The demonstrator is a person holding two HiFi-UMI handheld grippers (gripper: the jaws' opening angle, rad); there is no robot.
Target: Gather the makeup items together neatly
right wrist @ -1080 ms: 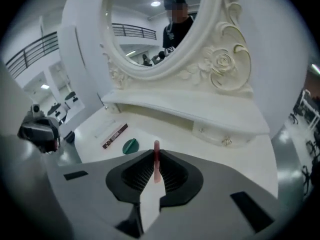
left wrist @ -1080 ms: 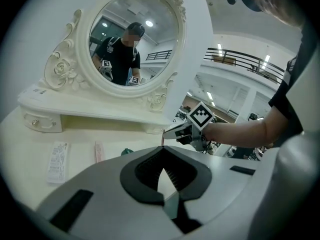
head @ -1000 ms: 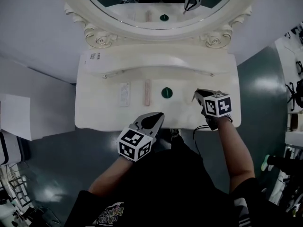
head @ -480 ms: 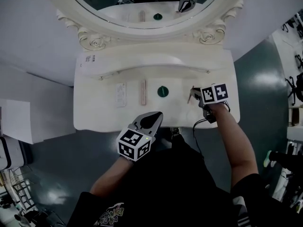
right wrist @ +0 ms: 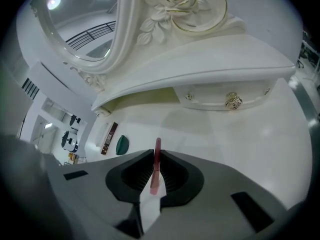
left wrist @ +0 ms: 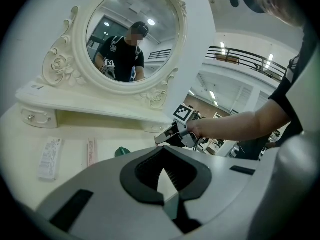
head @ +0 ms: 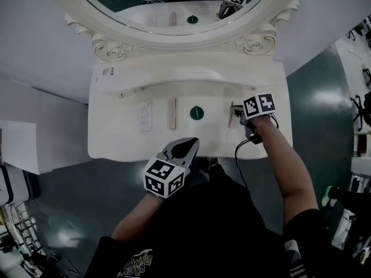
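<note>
On the cream dressing table (head: 116, 138) lie a white flat packet (head: 145, 116), a slim pink stick (head: 171, 113) and a round green item (head: 197, 113) in a row. My right gripper (head: 232, 114) hangs just right of the green item, tilted down at the tabletop. It is shut on a thin pink stick (right wrist: 156, 165) that juts past its tips. My left gripper (head: 188, 146) stays shut and empty over the table's front edge. The left gripper view shows the packet (left wrist: 50, 157), the stick (left wrist: 91, 151), the green item (left wrist: 122, 152) and the right gripper (left wrist: 165, 136).
An oval mirror (head: 174, 4) in a carved frame stands at the back on a raised shelf (head: 185, 74) with small drawers; a drawer knob (right wrist: 233, 101) is close to my right gripper. The tabletop's right end (head: 272, 138) is bare. Grey floor surrounds the table.
My right gripper has sunk toward the tabletop, shifted left toward the green item and rolled, still holding the thin pink stick. The left gripper has not moved.
</note>
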